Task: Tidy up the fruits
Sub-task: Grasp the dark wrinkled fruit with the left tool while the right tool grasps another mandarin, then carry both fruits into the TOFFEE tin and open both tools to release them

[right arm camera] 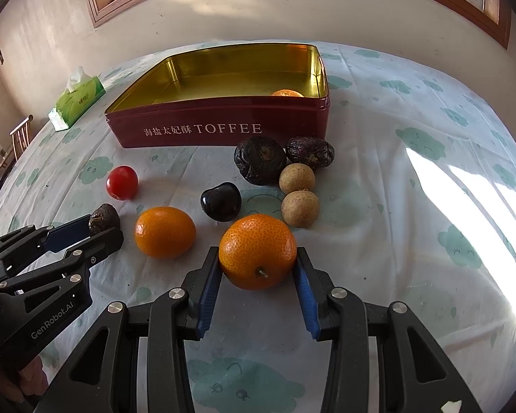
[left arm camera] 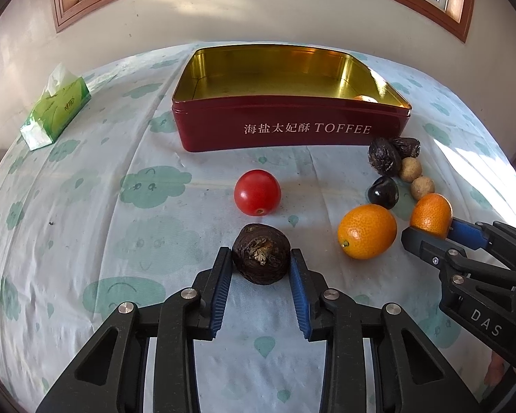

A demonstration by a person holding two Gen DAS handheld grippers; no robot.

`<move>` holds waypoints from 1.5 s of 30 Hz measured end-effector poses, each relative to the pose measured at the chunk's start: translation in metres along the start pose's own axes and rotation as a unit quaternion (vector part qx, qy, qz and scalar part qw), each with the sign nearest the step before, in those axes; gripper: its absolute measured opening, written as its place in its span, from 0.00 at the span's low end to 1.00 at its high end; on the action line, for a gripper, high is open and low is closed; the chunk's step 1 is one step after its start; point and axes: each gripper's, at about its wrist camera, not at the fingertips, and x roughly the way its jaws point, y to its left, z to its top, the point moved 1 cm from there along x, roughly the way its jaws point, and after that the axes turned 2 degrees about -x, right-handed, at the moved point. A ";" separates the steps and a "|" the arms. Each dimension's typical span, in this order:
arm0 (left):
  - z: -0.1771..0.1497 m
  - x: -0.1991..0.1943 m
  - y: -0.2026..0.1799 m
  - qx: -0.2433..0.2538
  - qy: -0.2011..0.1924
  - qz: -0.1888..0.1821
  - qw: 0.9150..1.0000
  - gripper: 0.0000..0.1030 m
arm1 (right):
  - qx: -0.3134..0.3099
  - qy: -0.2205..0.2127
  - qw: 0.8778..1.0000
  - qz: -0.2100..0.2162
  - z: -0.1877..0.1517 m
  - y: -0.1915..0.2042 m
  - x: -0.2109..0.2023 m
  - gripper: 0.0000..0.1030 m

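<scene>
A dark wrinkled fruit point(left arm camera: 260, 254) is clamped by the left gripper point(left arm camera: 261, 258), an orange point(right arm camera: 257, 251) by the right gripper point(right arm camera: 258, 261), with bare tablecloth point(left arm camera: 86, 223) left toward the table's left edge.

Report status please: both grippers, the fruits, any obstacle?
Left gripper shut on dark wrinkled fruit. Right gripper shut on orange. Toffee tin open, one orange fruit inside. Path clear.

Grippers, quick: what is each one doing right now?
Left gripper: closed on the dark wrinkled fruit.
Right gripper: closed on an orange.
</scene>
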 end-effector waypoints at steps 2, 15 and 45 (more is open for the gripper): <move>0.000 0.000 0.000 -0.001 0.000 0.000 1.000 0.33 | -0.001 0.001 1.000 -0.001 0.000 0.000 0.000 0.38; -0.001 -0.001 0.001 -0.001 -0.001 0.002 1.000 0.33 | -0.007 0.004 1.000 -0.014 0.001 0.004 0.001 0.38; 0.036 -0.027 0.005 0.009 -0.040 -0.032 0.999 0.33 | -0.015 -0.030 0.999 0.002 0.037 0.004 -0.032 0.37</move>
